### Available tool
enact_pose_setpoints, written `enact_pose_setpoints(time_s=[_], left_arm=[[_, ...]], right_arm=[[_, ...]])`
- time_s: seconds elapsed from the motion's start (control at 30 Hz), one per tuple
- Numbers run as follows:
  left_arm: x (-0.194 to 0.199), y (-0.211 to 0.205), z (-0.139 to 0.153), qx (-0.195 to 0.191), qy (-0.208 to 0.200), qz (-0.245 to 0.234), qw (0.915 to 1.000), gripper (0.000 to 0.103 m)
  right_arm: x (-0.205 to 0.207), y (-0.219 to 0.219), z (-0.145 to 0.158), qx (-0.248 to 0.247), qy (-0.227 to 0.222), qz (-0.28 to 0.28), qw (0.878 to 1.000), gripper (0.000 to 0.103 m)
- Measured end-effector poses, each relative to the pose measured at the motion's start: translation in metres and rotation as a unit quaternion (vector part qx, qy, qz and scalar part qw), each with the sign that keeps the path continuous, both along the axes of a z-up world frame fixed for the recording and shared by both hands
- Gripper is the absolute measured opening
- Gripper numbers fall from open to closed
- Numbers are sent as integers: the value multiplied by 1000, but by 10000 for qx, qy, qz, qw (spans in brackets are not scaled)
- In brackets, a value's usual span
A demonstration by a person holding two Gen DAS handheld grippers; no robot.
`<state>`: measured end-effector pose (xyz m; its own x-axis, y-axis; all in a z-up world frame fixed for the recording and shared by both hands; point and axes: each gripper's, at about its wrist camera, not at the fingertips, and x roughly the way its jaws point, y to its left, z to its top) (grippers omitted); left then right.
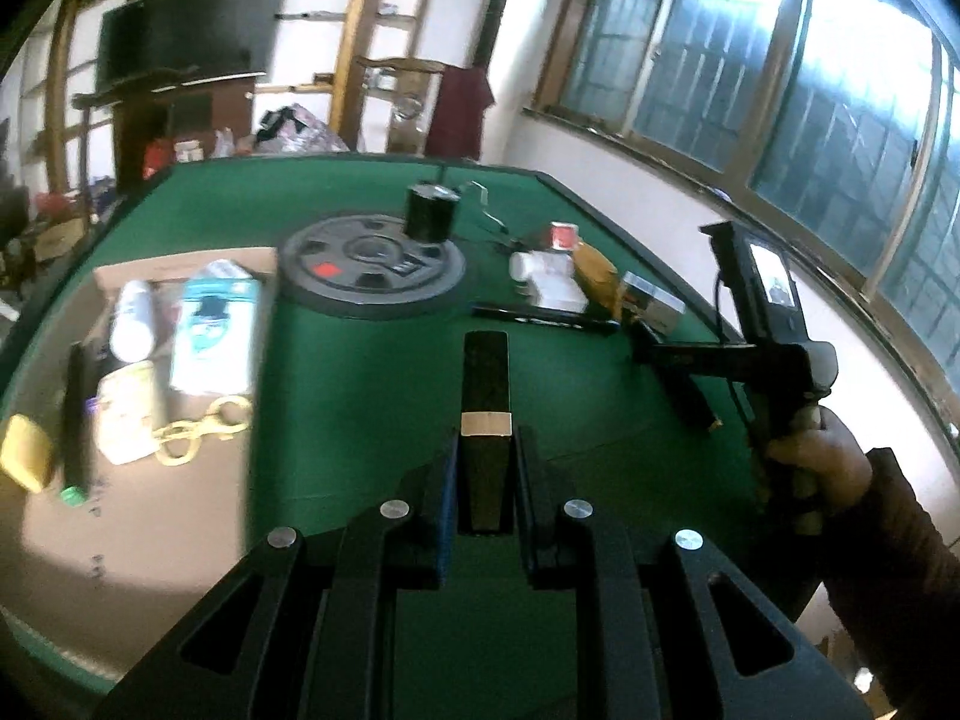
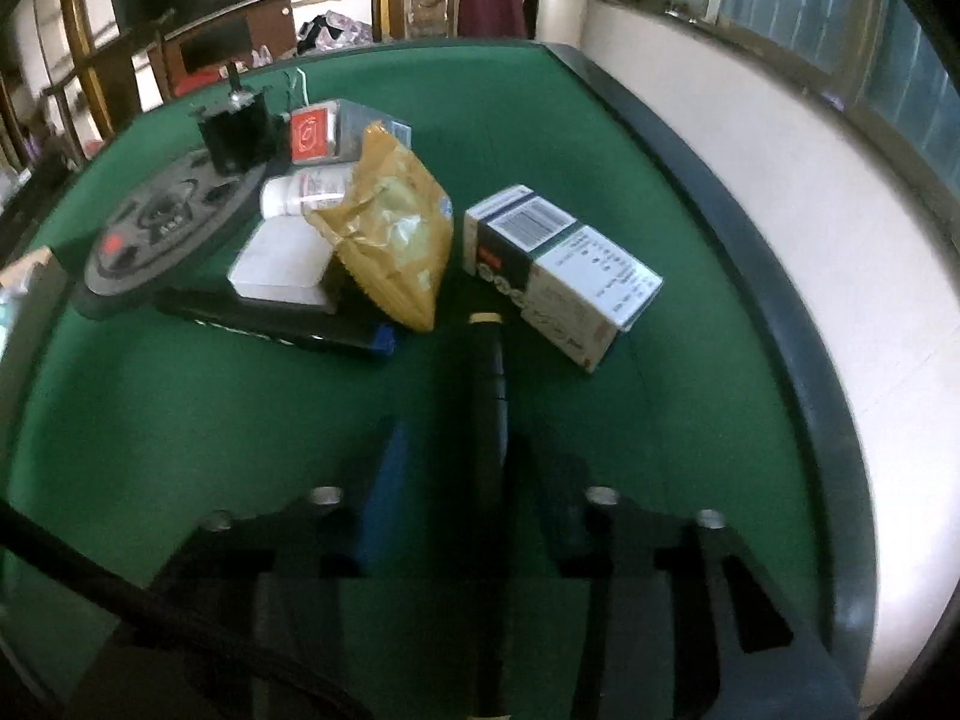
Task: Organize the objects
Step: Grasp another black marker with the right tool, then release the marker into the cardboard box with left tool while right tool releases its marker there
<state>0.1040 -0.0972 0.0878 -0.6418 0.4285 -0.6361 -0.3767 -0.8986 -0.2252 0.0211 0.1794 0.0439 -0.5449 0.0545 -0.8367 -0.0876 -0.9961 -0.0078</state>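
My left gripper (image 1: 485, 450) is shut on a dark flat bar (image 1: 485, 378) with a tan band, which sticks forward over the green table (image 1: 372, 420). A person's hand (image 1: 822, 462) holds my right gripper (image 1: 648, 354) at the right of that view. In the right wrist view, a black pen (image 2: 487, 372) with a gold ring lies lengthwise between the fingers of my right gripper (image 2: 471, 438). Green felt shows between the blue left pad (image 2: 384, 480) and the pen, so the jaws stand open around it. This view is blurred.
A cardboard tray (image 1: 198, 480) at the left holds a white bottle (image 1: 133, 321), a blue-white box (image 1: 213, 330), a cream jar and a black marker. A weight plate (image 1: 372, 270) carries a black cylinder (image 1: 429, 213). A yellow pouch (image 2: 390, 234), white box (image 2: 282, 264) and medicine carton (image 2: 570, 270) lie ahead.
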Motion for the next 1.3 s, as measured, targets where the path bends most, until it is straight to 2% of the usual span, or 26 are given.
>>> enact_pose_setpoints(time_s=[0.03,0.13,0.27,0.37,0.53,0.8,1.03,1.17,1.3], left_arm=[[1,-5,0,-1,11,62,10000,14],[3,-23,0,113,1,242,9996,14],[3,-42,-3,223,1,451,9987,14],[3,-61,-7,325,-32,660,9973,14],[9,-101,-11,350,-49,1096,9934,14],[6,-149,-20,409,-137,1735,9839,14],[-7,-149,-39,340,-395,1790,9825,14],[-17,-148,-52,256,-606,1844,9807,14],[-22,-143,-58,97,-650,1835,9808,14]], right_arm=[[1,3,0,-47,-11,-33,10000,14],[8,17,2,-556,4,-74,9984,13],[25,31,6,-1527,93,-52,9882,13],[36,31,11,-2209,124,168,9751,13],[44,1,22,-2949,225,696,9527,13],[49,-85,67,-3219,519,1836,9274,13],[59,-157,103,-3102,573,2757,9080,13],[60,-192,104,-3061,371,3101,8993,13],[49,-236,77,-2979,-115,3270,8968,13]])
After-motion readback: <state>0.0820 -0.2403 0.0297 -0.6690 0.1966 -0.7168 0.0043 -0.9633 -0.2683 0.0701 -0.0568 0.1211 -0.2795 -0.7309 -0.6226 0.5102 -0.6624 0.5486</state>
